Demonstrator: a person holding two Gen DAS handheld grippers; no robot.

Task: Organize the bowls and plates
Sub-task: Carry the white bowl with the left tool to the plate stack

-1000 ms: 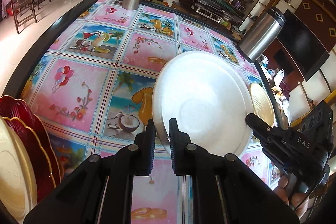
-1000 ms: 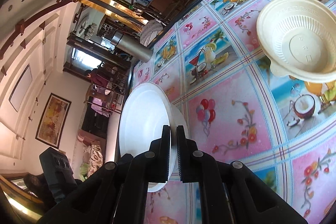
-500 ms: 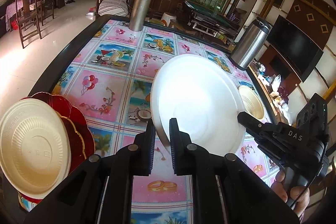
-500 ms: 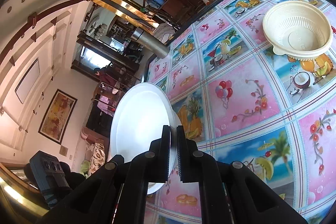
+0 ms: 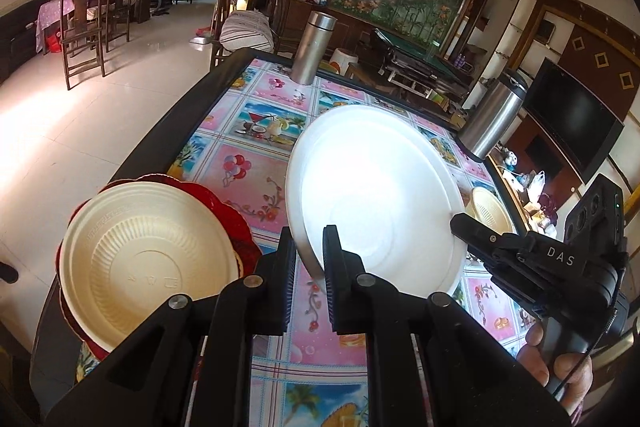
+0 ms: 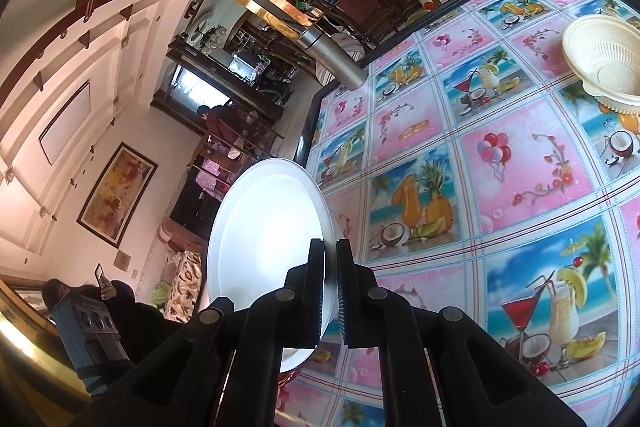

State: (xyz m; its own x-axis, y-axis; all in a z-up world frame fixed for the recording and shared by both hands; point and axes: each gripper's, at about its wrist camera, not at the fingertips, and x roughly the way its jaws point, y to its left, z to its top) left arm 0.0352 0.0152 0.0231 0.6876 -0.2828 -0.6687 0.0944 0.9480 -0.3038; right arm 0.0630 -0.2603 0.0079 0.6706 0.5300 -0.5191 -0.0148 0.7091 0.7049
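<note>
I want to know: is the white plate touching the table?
Apart. Left wrist view shows the white plate tilted up, tablecloth visible beneath its lower rim.

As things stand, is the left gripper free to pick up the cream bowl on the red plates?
Probably not. The left gripper is shut on the white plate's rim, which the right gripper also clamps. The cream bowl itself sits uncovered nearby.

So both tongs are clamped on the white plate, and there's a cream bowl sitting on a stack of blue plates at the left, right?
Not quite: the plates under the cream bowl are red, not blue, as the left wrist view shows. Both the left tongs and right tongs do clamp the white plate.
</note>
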